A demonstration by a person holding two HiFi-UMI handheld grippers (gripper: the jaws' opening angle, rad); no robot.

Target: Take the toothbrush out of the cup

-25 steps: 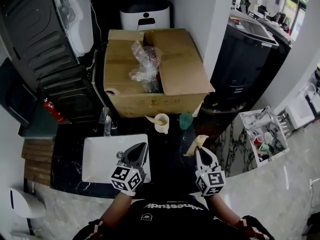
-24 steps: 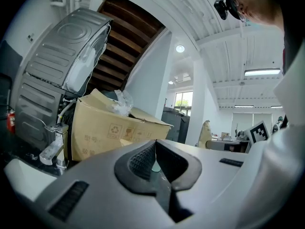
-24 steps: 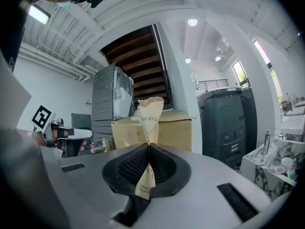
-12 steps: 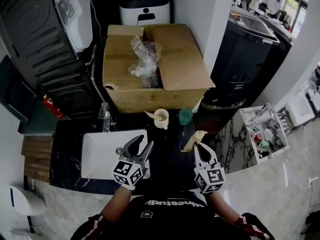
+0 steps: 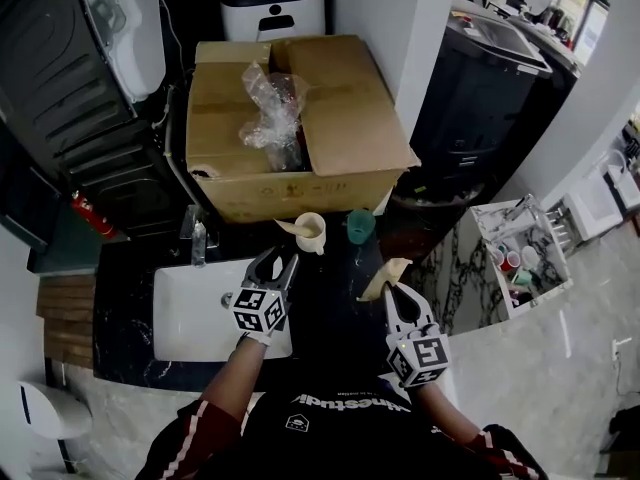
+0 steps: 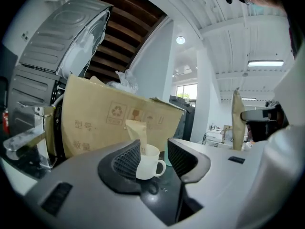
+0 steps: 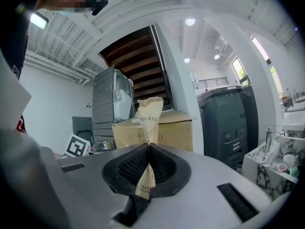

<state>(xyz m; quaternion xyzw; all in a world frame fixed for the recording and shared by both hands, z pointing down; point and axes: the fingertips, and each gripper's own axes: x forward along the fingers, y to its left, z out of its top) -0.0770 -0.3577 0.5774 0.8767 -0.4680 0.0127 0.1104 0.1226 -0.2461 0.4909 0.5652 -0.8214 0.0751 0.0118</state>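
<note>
My left gripper point(image 5: 280, 260) is spread wide open over the glossy black counter point(image 5: 330, 313), nothing pinched. Dead ahead of it, framed in the gap between the two jaws in the left gripper view, stands the small white ceramic cup with a handle point(image 6: 151, 162). The pads aren't pressing on it, and from the head view the cup point(image 5: 315, 234) sits just past the tips. The tan paper-wrapped toothbrush point(image 6: 136, 133) is in that cup, poking up above the rim and leaning to the left. Over on the other side, my right gripper point(image 7: 148, 149) is clenched tight on a second tan paper toothbrush packet point(image 7: 150, 112), which stands upright through the closed jaws with printed letters on both ends. Head view has that packet point(image 5: 384, 276) sticking out beyond the tips. A small teal-green plastic cup point(image 5: 360, 225) sits just right of the white one. Behind both is the big open brown cardboard box point(image 5: 345, 128) with crumpled clear plastic in it. A white rectangular sink point(image 5: 185, 318) lies to my left, beside the left gripper.
</note>
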